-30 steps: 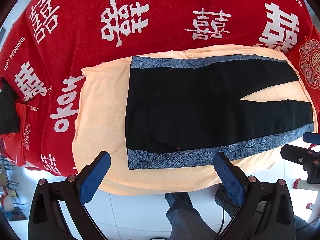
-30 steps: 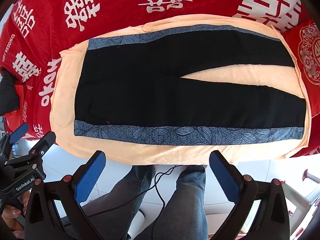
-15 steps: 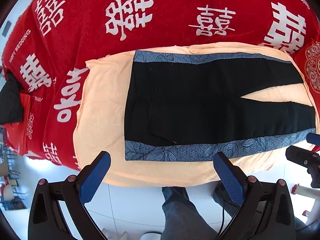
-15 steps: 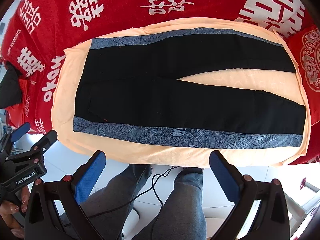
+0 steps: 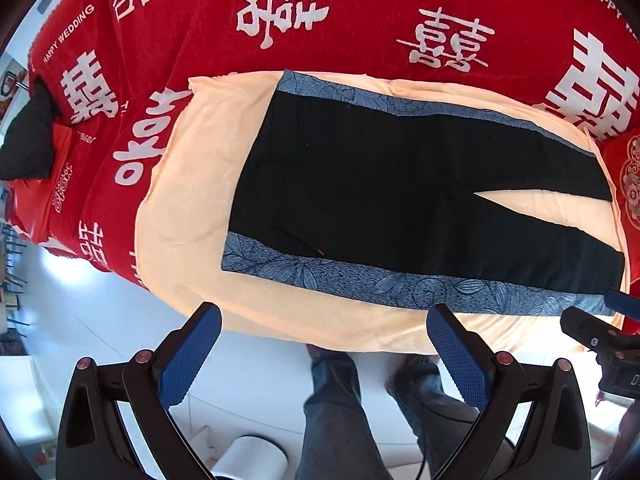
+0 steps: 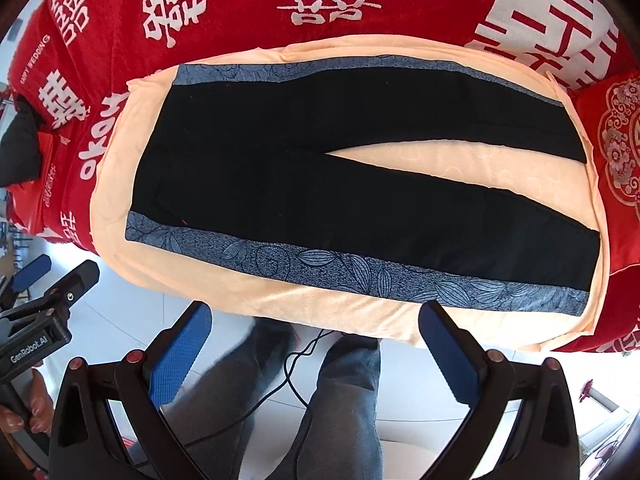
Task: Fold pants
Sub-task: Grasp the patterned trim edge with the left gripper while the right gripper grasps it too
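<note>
- We see the pants [image 5: 392, 184] spread flat and unfolded on a peach cloth [image 5: 192, 208], waistband to the left, both legs running right with a narrow wedge of cloth showing between them.
- The pants [image 6: 320, 184] are black with a blue-grey leaf-print stripe [image 6: 340, 268] down each outer side; the near stripe runs along the edge closest to us.
- The peach cloth sits on a red cover [image 5: 360, 8] printed with white characters; a red patterned cushion [image 6: 616, 152] lies just beside the leg ends at right.
- Our left gripper [image 5: 322, 342] is released, blue pads wide apart, hanging off the near edge of the cloth near the waist end, touching nothing.
- Our right gripper [image 6: 314, 340] is also released, pads wide apart, off the near edge toward the leg end, not touching the fabric.
- Each gripper shows at the edge of the other's view: the right one [image 5: 600, 336], the left one [image 6: 44, 292].
- Below, we see jeans-clad legs [image 6: 348, 400], a thin black cable [image 6: 296, 380] and white floor [image 5: 248, 376].
</note>
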The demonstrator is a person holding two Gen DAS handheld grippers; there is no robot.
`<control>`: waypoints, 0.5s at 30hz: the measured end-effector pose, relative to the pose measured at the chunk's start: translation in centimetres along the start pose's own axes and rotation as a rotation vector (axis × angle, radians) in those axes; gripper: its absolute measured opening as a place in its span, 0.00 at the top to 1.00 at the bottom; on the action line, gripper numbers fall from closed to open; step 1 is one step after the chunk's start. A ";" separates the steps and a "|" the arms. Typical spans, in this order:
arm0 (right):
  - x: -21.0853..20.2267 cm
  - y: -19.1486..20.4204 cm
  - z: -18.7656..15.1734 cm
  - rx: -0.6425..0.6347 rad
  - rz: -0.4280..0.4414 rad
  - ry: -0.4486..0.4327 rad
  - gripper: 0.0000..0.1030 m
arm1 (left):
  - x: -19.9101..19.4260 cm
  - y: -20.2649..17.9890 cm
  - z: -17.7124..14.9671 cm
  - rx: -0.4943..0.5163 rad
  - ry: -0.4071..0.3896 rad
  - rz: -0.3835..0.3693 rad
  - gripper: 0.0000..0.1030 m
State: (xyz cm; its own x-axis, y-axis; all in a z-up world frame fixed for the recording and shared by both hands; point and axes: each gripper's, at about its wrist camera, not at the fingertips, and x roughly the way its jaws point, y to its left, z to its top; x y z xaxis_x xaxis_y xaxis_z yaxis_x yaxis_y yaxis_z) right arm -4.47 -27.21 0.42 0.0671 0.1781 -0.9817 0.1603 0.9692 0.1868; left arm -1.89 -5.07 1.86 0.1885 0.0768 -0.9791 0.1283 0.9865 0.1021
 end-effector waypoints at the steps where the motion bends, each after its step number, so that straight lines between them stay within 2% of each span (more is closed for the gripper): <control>1: 0.2 0.0 -0.1 0.005 0.003 -0.001 0.00 | 0.1 0.0 0.0 0.008 -0.005 -0.002 0.00; 6: 2.2 0.7 0.2 0.022 -0.030 -0.007 0.00 | 2.4 0.8 0.5 0.056 -0.008 -0.033 0.00; 10: 4.0 1.4 0.3 0.045 -0.030 -0.012 0.00 | 4.8 2.2 0.9 0.052 0.005 -0.058 0.00; 13: 5.5 1.7 0.1 0.079 0.029 -0.023 0.00 | 6.7 3.8 1.0 0.013 0.002 -0.085 0.00; 15: 6.8 2.0 -0.3 0.101 0.107 -0.039 0.00 | 8.3 5.0 0.8 -0.024 0.002 -0.094 0.00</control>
State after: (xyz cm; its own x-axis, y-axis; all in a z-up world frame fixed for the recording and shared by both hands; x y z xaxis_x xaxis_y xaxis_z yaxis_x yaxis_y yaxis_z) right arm -3.98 -24.03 -5.85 0.1274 0.2711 -0.9541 0.2479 0.9227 0.2952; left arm 1.13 0.41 -5.63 0.1744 -0.0159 -0.9846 0.1216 0.9926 0.0055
